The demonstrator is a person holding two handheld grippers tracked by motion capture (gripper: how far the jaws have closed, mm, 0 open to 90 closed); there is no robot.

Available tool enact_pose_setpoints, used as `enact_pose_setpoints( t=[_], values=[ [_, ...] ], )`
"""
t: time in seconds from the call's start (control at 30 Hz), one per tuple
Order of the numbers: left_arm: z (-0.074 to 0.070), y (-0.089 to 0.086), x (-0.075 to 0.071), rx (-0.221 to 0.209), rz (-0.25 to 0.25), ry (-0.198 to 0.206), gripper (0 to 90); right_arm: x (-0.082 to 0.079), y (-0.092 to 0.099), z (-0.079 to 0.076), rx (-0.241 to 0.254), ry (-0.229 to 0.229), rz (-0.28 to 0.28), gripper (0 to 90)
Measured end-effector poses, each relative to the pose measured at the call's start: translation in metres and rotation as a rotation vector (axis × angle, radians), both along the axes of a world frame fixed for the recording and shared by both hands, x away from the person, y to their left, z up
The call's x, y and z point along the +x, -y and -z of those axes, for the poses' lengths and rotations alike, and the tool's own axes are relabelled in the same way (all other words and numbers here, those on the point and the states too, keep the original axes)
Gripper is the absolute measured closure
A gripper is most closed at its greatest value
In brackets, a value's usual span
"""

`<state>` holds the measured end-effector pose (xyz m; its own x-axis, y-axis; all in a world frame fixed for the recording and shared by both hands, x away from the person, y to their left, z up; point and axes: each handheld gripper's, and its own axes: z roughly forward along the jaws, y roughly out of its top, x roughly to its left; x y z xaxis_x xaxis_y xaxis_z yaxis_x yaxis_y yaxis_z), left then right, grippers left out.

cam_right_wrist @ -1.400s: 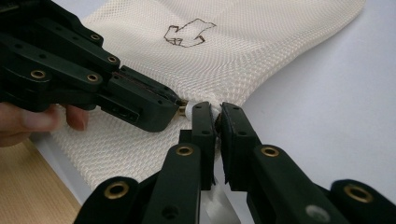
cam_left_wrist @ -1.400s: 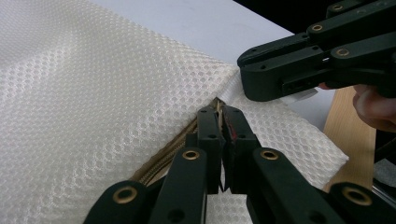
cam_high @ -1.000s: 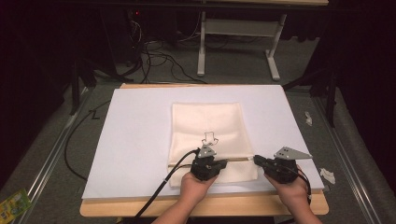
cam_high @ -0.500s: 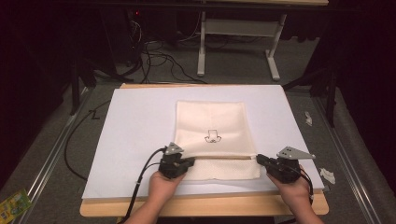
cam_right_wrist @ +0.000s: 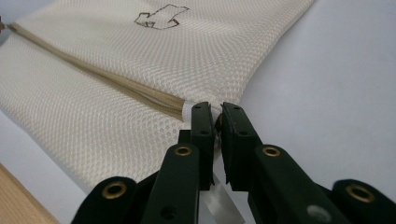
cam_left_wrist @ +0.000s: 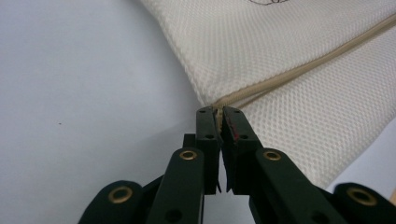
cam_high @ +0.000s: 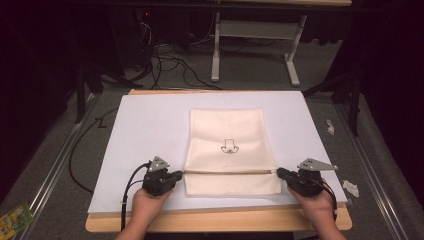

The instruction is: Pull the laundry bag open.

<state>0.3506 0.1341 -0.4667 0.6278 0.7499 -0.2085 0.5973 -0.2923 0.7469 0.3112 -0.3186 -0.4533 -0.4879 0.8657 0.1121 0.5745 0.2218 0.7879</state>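
We take the cream mesh bag [cam_high: 229,150] as our landmark: it lies flat on the white sheet [cam_high: 145,130] that covers the tabletop [cam_high: 215,224], nearer the sheet's front edge than its back. A zipper [cam_high: 230,171] crosses the bag's near part from side to side, and a small dark emblem [cam_high: 229,146] sits above it.

The left claw [cam_left_wrist: 216,112] is at the bag's left edge, at the zipper's end, its jaws narrowed on a small tan piece there, probably the zipper pull. The right claw [cam_right_wrist: 216,108] meets the bag's right edge at the zipper's other end, jaws nearly closed on the seam tab beside the white stop.

We judge the zipper run to be at or close to its end: the line looks closed across the bag's whole width. What is left, as far as we can see, is letting go.

Hard to make out: exactly what the left claw pinches, and whether the teeth are meshed all along. The bag's contents, if any, are hidden.
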Motion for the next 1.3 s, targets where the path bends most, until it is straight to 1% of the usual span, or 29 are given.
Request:
enact_pose_setpoints(
  t=[0.13,0.17,0.2,0.23,0.27,0.3,0.33,0.37,0.4,0.43,0.47,0.5,0.53,0.57,0.6,0.63,0.67,0.7,0.73,0.77,0.8,0.83,0.87,0.93,1.0,1.07,1.13,1.17,1.3],
  values=[
    [0.001,0.0,0.0,0.006,0.002,0.013,84.1,-0.001,0.001,0.002,0.007,-0.007,0.003,81.1],
    [-0.001,-0.001,0.0,-0.005,-0.007,0.019,79.4,-0.001,0.002,0.003,0.01,-0.008,0.004,74.5],
    [-0.001,-0.001,0.0,-0.005,-0.007,0.019,75.7,-0.001,0.002,0.003,0.01,-0.008,0.004,74.5],
    [-0.003,-0.003,0.0,-0.024,-0.015,0.025,71.6,-0.001,0.003,0.003,0.029,0.004,-0.006,69.6],
    [-0.003,-0.003,0.0,-0.024,-0.015,0.025,66.9,-0.001,0.003,0.003,0.029,0.004,-0.006,69.6],
    [-0.007,-0.004,-0.001,-0.033,-0.027,0.054,62.0,-0.001,0.005,0.001,0.04,0.017,-0.014,64.5],
    [-0.007,-0.004,-0.001,-0.033,-0.027,0.054,57.7,-0.001,0.005,0.001,0.04,0.017,-0.014,64.5],
    [-0.013,-0.005,-0.004,-0.021,-0.023,0.1,54.0,-0.002,0.008,-0.001,0.047,0.034,0.002,57.4],
    [-0.013,-0.005,-0.004,-0.021,-0.023,0.1,49.5,-0.002,0.008,-0.001,0.047,0.034,0.002,57.4],
    [-0.016,-0.008,-0.005,0.002,-0.033,0.141,44.8,-0.002,0.013,-0.003,0.052,0.064,0.029,48.3],
    [-0.016,-0.008,-0.005,0.002,-0.033,0.141,41.5,-0.002,0.016,-0.004,0.056,0.08,0.048,42.7],
    [-0.017,-0.011,-0.006,0.019,-0.049,0.162,38.2,-0.002,0.02,-0.005,0.057,0.09,0.068,37.3],
    [-0.017,-0.014,-0.005,0.03,-0.066,0.179,38.2,-0.002,0.02,-0.005,0.057,0.09,0.068,37.3],
    [-0.018,-0.019,-0.003,0.037,-0.083,0.185,29.8,-0.001,0.024,-0.006,0.051,0.1,0.085,34.5],
    [-0.018,-0.022,-0.002,0.036,-0.092,0.184,26.2,-0.001,0.032,-0.008,0.018,0.121,0.112,27.7],
    [-0.019,-0.032,0.001,0.044,-0.124,0.186,23.1,-0.001,0.037,-0.01,0.009,0.129,0.131,25.1],
    [-0.019,-0.032,0.001,0.044,-0.124,0.186,20.5,-0.001,0.037,-0.01,0.009,0.129,0.131,25.1],
    [-0.022,-0.045,0.004,0.039,-0.155,0.191,18.0,-0.001,0.048,-0.013,0.01,0.152,0.169,20.7],
    [-0.022,-0.045,0.004,0.039,-0.155,0.191,16.8,-0.001,0.048,-0.013,0.01,0.152,0.169,20.7],
    [-0.026,-0.062,0.004,0.019,-0.195,0.203,16.0,-0.003,0.059,-0.016,0.011,0.169,0.218,17.5],
    [-0.026,-0.062,0.004,0.019,-0.195,0.203,15.6,-0.003,0.059,-0.016,0.011,0.169,0.218,17.5],
    [-0.028,-0.077,0.001,0.026,-0.233,0.232,15.5,-0.005,0.068,-0.017,0.016,0.179,0.263,15.4],
    [-0.028,-0.077,0.001,0.026,-0.233,0.232,15.5,-0.005,0.068,-0.017,0.016,0.179,0.263,15.4],
    [-0.028,-0.089,0.001,0.017,-0.263,0.229,15.5,-0.006,0.075,-0.016,0.027,0.178,0.286,15.3],
    [-0.029,-0.095,0.003,-0.005,-0.297,0.216,15.4,-0.006,0.075,-0.014,0.02,0.173,0.285,15.2],
    [-0.03,-0.096,0.003,-0.017,-0.303,0.22,15.4,-0.004,0.07,-0.013,0.008,0.174,0.269,15.3],
    [-0.03,-0.092,0.003,-0.001,-0.286,0.225,15.3,-0.003,0.065,-0.013,-0.003,0.175,0.253,15.4],
    [-0.028,-0.089,0.003,0.018,-0.273,0.223,15.3,-0.003,0.061,-0.014,-0.016,0.175,0.245,15.4],
    [-0.027,-0.088,0.003,0.027,-0.272,0.222,14.0,-0.003,0.061,-0.013,-0.015,0.178,0.245,15.3]
  ],
)
